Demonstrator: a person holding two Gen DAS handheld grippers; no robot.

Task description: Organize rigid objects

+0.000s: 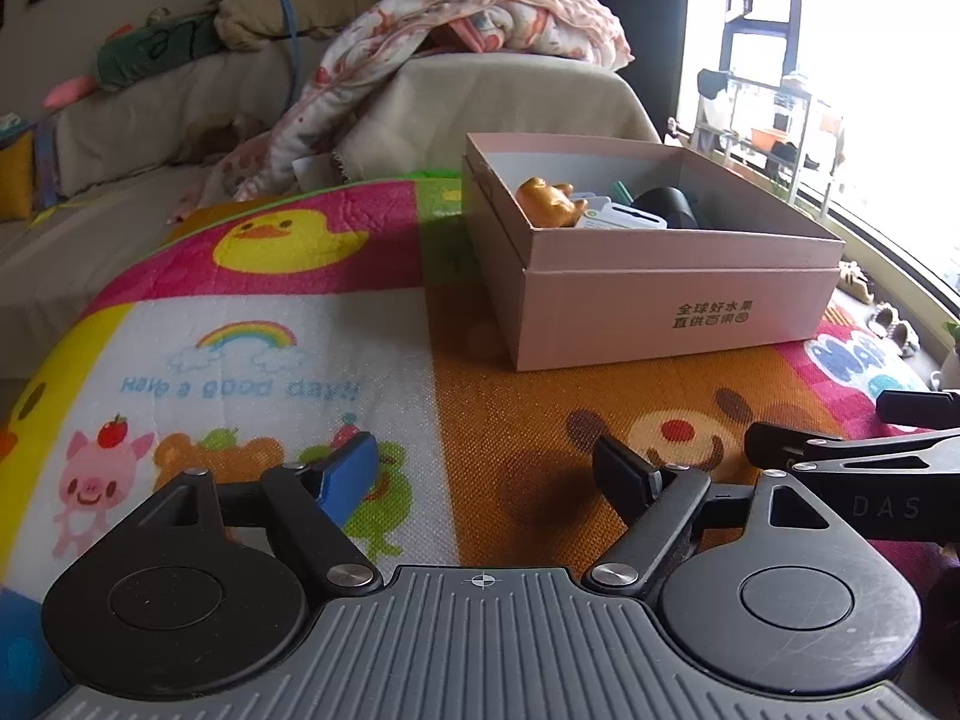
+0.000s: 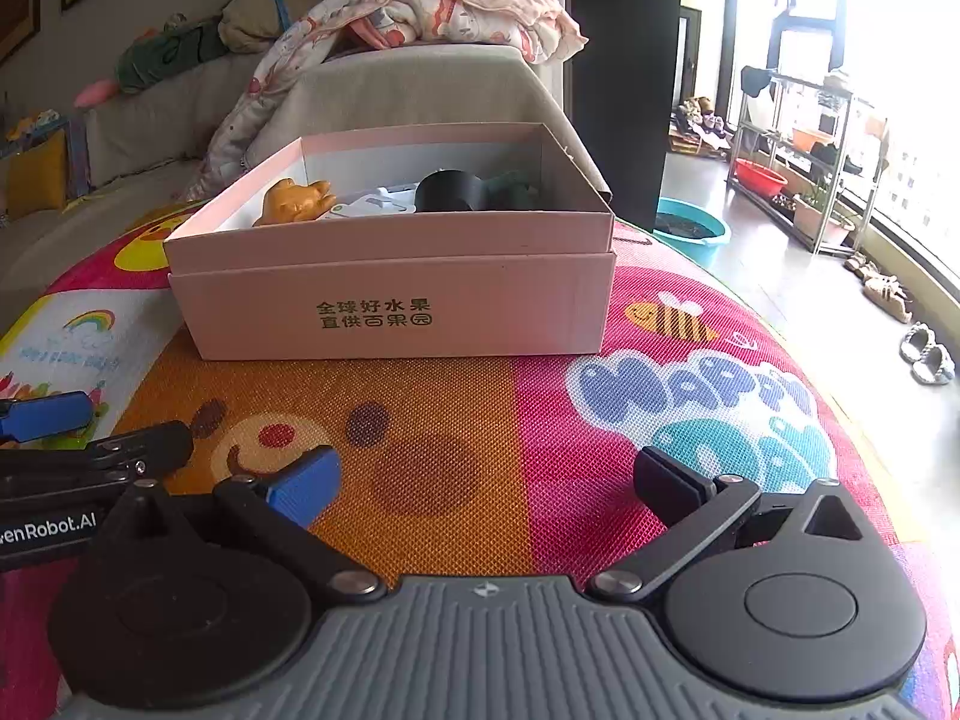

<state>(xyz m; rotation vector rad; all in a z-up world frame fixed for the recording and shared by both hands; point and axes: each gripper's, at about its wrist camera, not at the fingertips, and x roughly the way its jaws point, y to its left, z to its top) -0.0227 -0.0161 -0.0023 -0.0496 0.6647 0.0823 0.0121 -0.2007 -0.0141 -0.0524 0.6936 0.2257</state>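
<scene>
A pink cardboard box [image 1: 672, 300] [image 2: 396, 300] stands on the colourful play mat [image 1: 252, 336] [image 2: 690, 360]. Inside it lie a golden animal figurine [image 1: 547, 199] [image 2: 295, 199], a black cylinder [image 1: 663, 207] [image 2: 449, 191], a white card pack [image 1: 618, 217] [image 2: 372, 204] and a dark green item [image 2: 510, 183]. My left gripper [image 1: 483, 468] hovers low over the mat in front of the box, open, nothing between its fingers. My right gripper [image 2: 486, 480] is also open and empty, facing the box's printed side. Each gripper's fingers show at the edge of the other's view.
A beige sofa [image 1: 510, 102] with a crumpled blanket [image 1: 468, 18] rises behind the mat. To the right lie a floor with a teal basin [image 2: 690, 228], a shelf rack [image 2: 798, 162], slippers [image 2: 927, 354] and a bright window.
</scene>
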